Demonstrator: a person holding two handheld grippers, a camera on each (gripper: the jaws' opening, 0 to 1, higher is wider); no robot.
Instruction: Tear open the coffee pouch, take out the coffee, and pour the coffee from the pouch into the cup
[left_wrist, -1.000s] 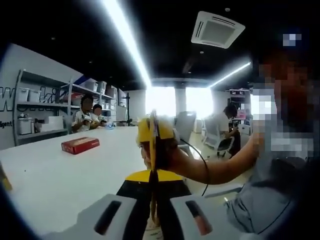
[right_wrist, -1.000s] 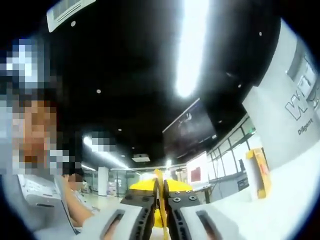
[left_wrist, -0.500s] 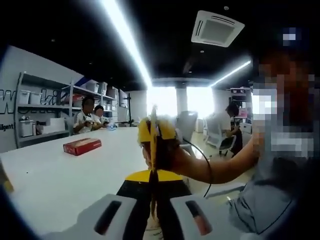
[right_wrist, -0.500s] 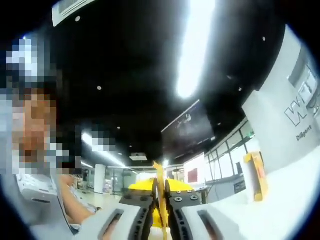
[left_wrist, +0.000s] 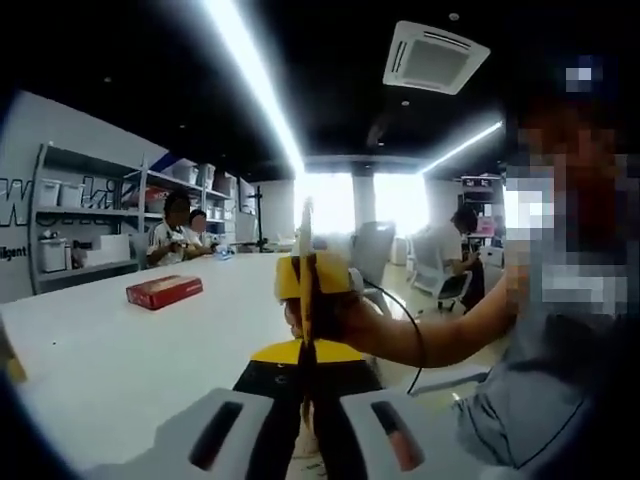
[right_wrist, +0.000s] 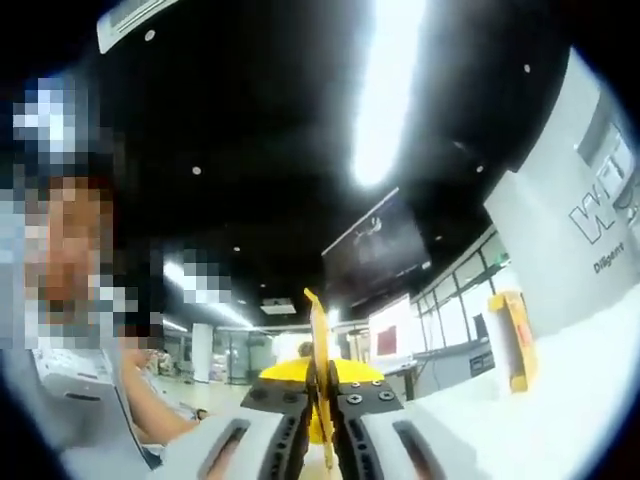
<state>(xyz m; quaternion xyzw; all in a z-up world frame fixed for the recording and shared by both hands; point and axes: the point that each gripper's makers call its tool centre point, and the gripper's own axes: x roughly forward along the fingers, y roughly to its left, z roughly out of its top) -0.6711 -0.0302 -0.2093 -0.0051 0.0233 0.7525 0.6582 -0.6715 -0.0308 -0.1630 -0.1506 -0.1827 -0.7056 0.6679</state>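
Both hand-held grippers (left_wrist: 305, 420) (right_wrist: 320, 440) clamp coffee pouch (left_wrist: 308, 270) edge-on; contents unseen.

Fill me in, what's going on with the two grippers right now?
A person holds both grippers up above a white table, facing each other, with a thin yellow coffee pouch seen edge-on, pinched between them. The left gripper is shut on one edge and the right gripper on the opposite one. Whether the pouch is torn yet cannot be told. A red box lies on the table.
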